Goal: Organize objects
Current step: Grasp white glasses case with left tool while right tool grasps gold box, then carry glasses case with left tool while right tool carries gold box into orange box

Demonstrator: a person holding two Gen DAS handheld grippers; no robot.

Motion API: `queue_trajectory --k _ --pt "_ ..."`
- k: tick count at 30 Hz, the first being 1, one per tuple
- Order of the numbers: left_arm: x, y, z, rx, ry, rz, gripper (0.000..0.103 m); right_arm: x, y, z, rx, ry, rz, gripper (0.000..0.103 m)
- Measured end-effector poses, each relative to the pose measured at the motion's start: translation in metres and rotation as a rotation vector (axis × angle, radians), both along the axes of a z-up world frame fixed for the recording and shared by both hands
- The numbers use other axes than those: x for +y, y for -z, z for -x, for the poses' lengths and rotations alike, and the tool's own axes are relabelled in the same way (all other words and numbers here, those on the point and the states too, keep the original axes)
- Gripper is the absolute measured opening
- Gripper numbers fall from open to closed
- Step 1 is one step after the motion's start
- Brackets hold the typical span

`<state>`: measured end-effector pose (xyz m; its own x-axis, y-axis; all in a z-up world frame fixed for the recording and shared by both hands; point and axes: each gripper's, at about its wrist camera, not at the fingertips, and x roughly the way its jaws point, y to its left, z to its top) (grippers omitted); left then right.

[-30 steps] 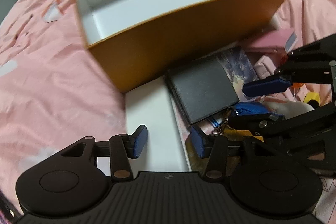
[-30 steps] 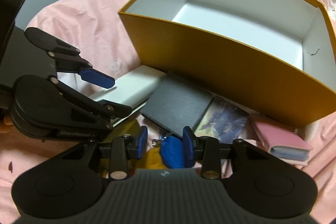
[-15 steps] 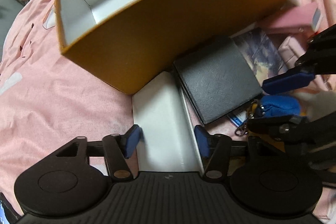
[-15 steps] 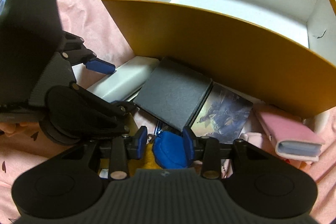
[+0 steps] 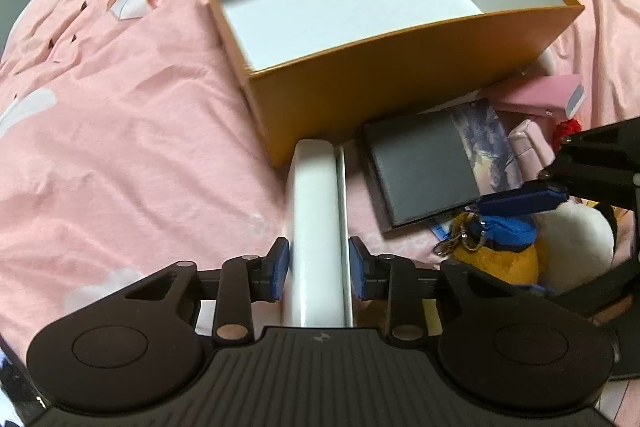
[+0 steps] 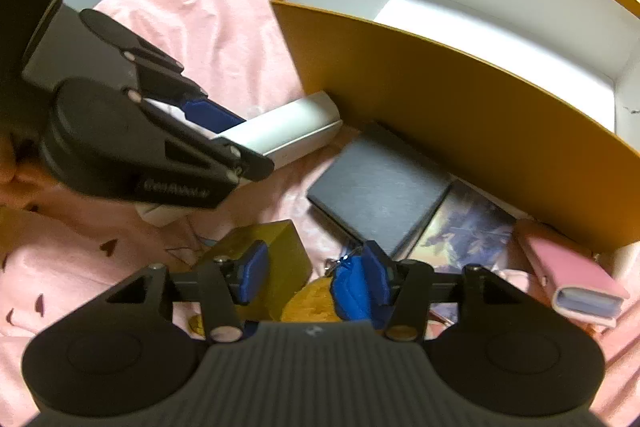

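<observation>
White case (image 5: 316, 227) partly behind fingers (image 5: 279, 269)

A bed covered in a rumpled pink sheet (image 5: 120, 131) carries everything. An open orange box (image 5: 400, 83) with a white inside sits on it. Against the box's near wall lie a long white case (image 5: 316, 211), a black square box (image 5: 424, 167), a picture card (image 6: 468, 227) and a pink card holder (image 6: 568, 275).
</observation>
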<state>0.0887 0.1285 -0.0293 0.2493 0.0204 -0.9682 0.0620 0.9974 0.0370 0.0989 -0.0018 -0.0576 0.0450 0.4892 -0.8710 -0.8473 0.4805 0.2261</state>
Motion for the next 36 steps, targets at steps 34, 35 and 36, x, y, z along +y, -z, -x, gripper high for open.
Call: queue_trajectory --k 34,35,36 --pt "-0.009 -0.006 0.029 -0.054 0.044 0.054 0.032 0.055 0.029 0.032 0.021 -0.089 0.159 0.070" --pt "-0.010 -0.006 0.030 -0.057 0.044 0.052 0.033 0.054 0.031 0.030 0.025 -0.081 0.162 0.070" --pt "-0.010 -0.007 0.030 -0.062 0.044 0.050 0.032 0.054 0.033 0.029 0.027 -0.074 0.163 0.069"
